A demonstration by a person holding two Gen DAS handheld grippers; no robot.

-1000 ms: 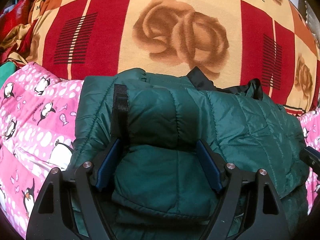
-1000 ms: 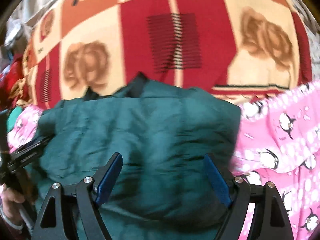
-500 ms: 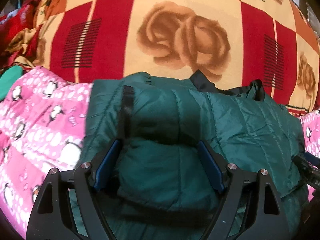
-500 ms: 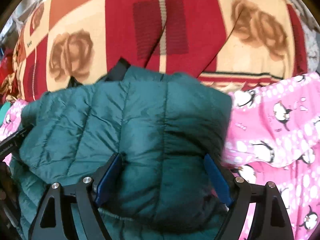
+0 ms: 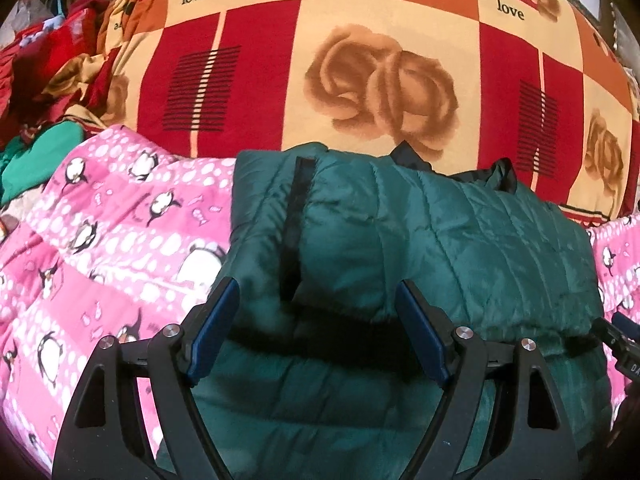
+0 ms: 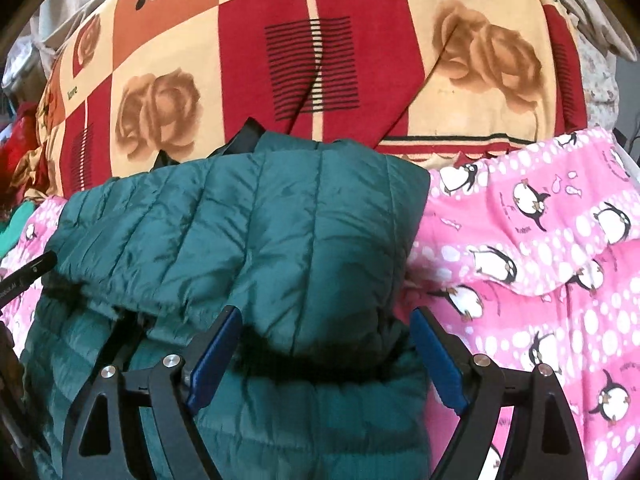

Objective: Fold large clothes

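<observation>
Left wrist view: my left claw (image 5: 316,332) is spread wide with nothing pinched, hovering over a dark green puffer jacket (image 5: 440,240). It's shiny, slick-looking fabric, quilted into puffy channels, folded over on itself into a chunky rectangular bundle. A black zipper strip (image 5: 294,232) runs front to back along its left side, and the bundle's long side runs left to right across the view. It sits on a fuzzy pink penguin blanket (image 5: 112,232), with a red, orange and cream checked rose blanket (image 5: 380,80) behind, printed "love" in a few squares. Right wrist view: my right claw (image 6: 326,344) is also spread, nothing pinched, over the jacket's right end (image 6: 280,248).
</observation>
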